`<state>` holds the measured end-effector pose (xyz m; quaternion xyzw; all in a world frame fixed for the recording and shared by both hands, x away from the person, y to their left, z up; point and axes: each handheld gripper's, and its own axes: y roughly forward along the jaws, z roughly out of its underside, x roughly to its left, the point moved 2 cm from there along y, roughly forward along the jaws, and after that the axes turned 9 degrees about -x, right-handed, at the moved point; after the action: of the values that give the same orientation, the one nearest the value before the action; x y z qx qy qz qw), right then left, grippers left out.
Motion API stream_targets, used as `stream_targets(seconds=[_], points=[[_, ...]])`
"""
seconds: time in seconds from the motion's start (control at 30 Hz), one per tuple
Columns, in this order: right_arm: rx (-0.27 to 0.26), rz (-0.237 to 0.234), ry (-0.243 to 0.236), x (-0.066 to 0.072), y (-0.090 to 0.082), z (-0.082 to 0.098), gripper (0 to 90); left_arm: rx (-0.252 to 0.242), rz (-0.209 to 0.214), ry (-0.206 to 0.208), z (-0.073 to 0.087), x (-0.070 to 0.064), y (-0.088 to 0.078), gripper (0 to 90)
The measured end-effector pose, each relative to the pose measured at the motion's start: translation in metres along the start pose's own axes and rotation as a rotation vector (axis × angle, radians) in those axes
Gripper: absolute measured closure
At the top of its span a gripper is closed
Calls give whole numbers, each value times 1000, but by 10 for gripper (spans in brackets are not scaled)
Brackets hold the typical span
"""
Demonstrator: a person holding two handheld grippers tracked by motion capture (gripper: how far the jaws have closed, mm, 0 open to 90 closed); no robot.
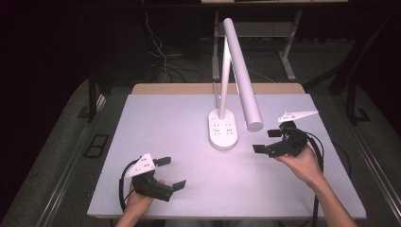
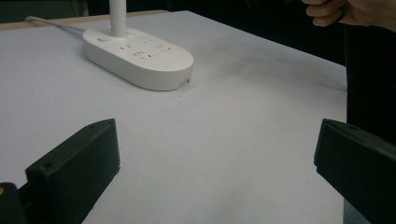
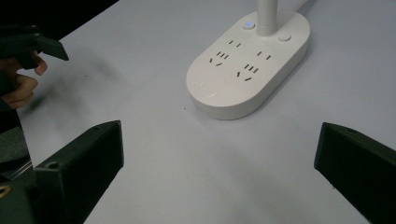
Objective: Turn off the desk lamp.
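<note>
Left gripper (image 1: 169,173) and right gripper (image 1: 268,141) released, jaws wide, flanking lamp base (image 1: 222,129) on surface (image 1: 165,123); neither touching.

Bench (image 1: 165,123) left bare btwn both tongs and lamp base (image 1: 222,128); approach unblocked. Space above base barred by slanted lamp head (image 1: 242,75) and pole (image 1: 223,80).

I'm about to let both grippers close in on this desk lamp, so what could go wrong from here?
The lamp head leans out over the right gripper; raising that hand might knock it. The base has sockets and buttons on top, so a jaw could press one. The left gripper could drag the base by its cord.
</note>
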<state>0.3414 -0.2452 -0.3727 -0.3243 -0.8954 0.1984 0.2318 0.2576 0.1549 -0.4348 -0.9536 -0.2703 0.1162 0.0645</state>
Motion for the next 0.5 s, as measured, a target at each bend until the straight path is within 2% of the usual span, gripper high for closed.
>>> stream_targets(seconds=[0.5], points=[[8,-8,-4,-15,22,-20,13,-2,-2,-2,0,1,0,0]])
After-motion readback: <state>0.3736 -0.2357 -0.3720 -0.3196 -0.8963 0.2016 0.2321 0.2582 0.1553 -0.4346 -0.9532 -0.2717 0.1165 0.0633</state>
